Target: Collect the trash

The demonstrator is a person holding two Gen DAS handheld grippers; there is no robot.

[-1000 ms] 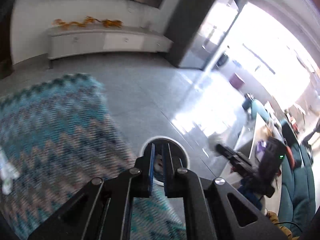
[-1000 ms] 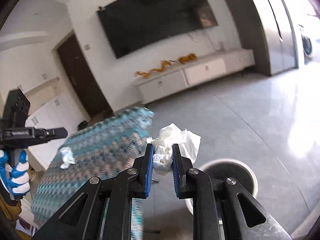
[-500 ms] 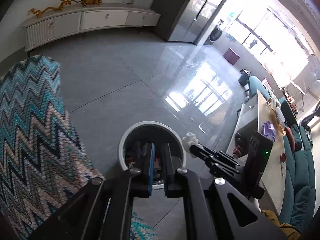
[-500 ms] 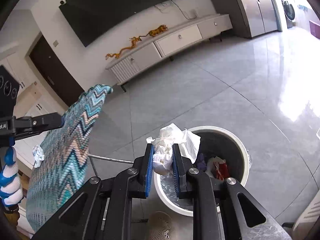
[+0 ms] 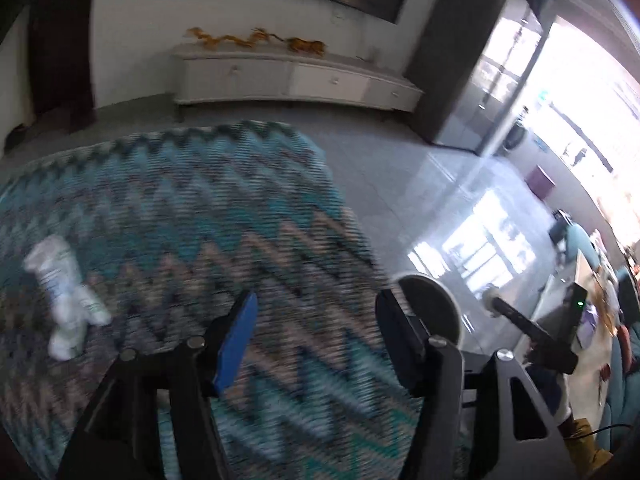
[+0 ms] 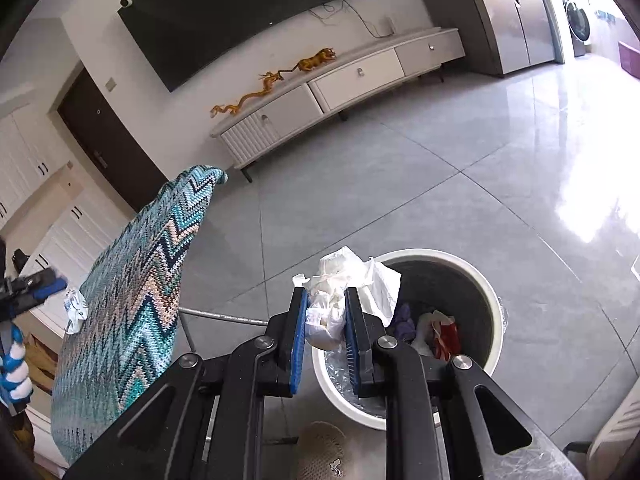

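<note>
My right gripper (image 6: 326, 328) is shut on a crumpled white tissue (image 6: 348, 280) and holds it over the near left rim of a white trash bin (image 6: 490, 292) that holds coloured wrappers. My left gripper (image 5: 316, 336) is open and empty above a table with a blue zigzag cloth (image 5: 200, 220). A crumpled white wrapper (image 5: 64, 292) lies on that cloth to the left of the gripper; it also shows in the right wrist view (image 6: 75, 310). The bin's rim (image 5: 432, 280) shows behind the left gripper's right finger.
A white TV cabinet (image 6: 340, 92) with golden figurines stands against the far wall under a black TV (image 6: 240, 12). Grey tiled floor (image 6: 480, 168) surrounds the bin. A beige slipper (image 6: 324, 452) lies on the floor by the bin.
My left gripper has opened and swung from over the bin back over the table. My right gripper has loosened slightly around the tissue, which hangs lower over the bin's rim.
</note>
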